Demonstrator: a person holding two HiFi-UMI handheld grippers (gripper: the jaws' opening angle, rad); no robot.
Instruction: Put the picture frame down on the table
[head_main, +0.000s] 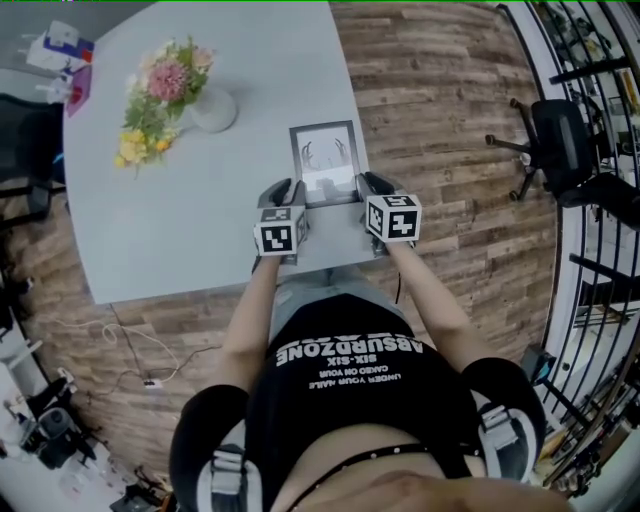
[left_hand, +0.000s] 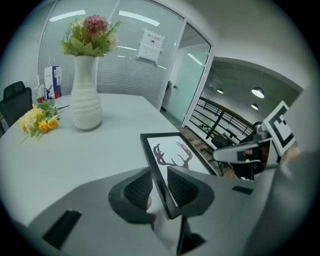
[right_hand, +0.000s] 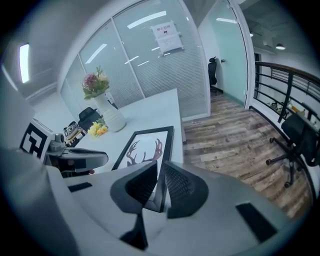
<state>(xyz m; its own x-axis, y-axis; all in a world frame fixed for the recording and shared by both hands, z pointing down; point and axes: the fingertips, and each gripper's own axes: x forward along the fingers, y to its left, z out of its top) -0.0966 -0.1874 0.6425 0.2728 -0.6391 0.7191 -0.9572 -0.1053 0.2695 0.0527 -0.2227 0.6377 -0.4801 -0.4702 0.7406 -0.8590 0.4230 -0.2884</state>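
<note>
A black picture frame (head_main: 325, 160) with an antler drawing lies nearly flat over the right part of the grey table (head_main: 150, 230); I cannot tell whether it touches the top. My left gripper (head_main: 284, 192) is shut on its near left corner, and my right gripper (head_main: 368, 184) on its near right corner. In the left gripper view the frame (left_hand: 172, 152) runs between the jaws of the gripper (left_hand: 160, 187). In the right gripper view the frame's edge (right_hand: 145, 147) is likewise pinched by the gripper (right_hand: 159, 185).
A white vase (head_main: 212, 108) with flowers (head_main: 168, 80) stands left of the frame, with loose yellow flowers (head_main: 138, 142) beside it. Small boxes (head_main: 60, 48) sit at the far left corner. The table's right edge borders wooden floor (head_main: 440, 120); an office chair (head_main: 560, 140) and a railing (head_main: 600, 250) lie beyond.
</note>
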